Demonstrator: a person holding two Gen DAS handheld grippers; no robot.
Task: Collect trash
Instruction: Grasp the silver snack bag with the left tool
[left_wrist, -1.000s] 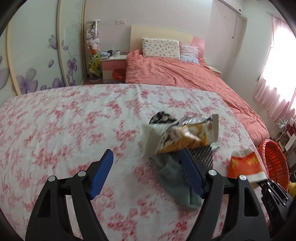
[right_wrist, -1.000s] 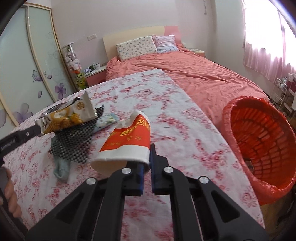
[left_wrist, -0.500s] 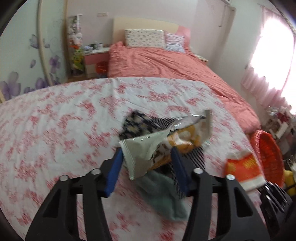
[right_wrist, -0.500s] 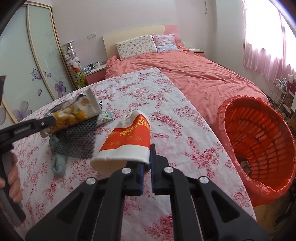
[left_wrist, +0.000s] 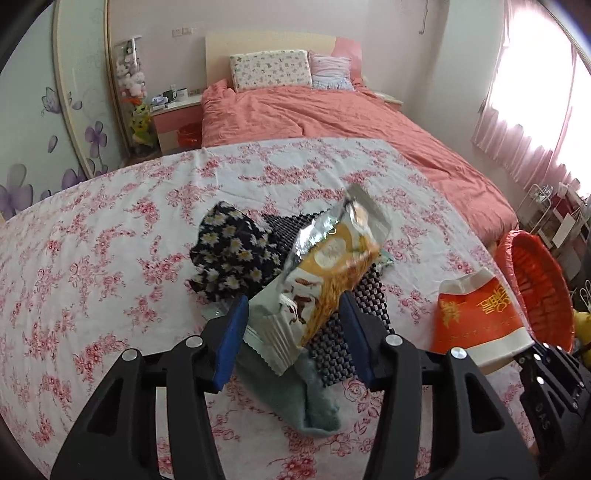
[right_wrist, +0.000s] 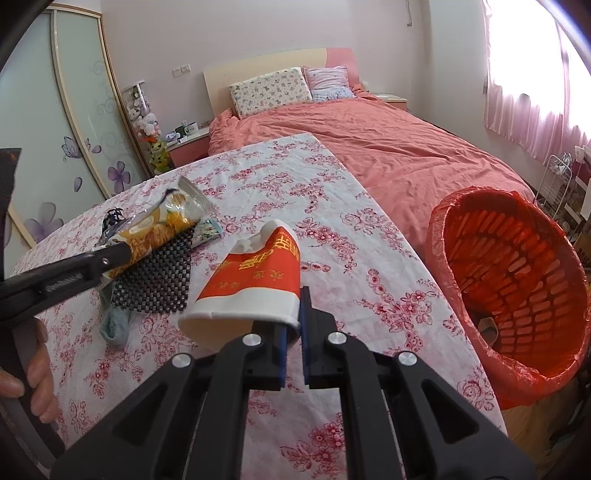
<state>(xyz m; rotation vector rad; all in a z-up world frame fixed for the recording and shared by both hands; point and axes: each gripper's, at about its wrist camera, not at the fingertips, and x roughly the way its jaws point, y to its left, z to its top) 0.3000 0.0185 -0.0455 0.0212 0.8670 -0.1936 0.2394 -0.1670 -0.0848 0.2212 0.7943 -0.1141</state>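
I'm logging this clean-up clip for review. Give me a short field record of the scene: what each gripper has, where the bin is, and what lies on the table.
left gripper: jaws just closed around snack wrapper, lifted off the table
right gripper: shut on rim of paper cup
bin: red basket beside the table, liner in it
on table: black mesh mat, daisy-print cloth, teal sock
surface: floral tablecloth

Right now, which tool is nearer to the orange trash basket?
Right. The right tool, pinching the paper cup, sits just beside the orange basket. The left tool, closed on the snack wrapper, is farther off across the table.
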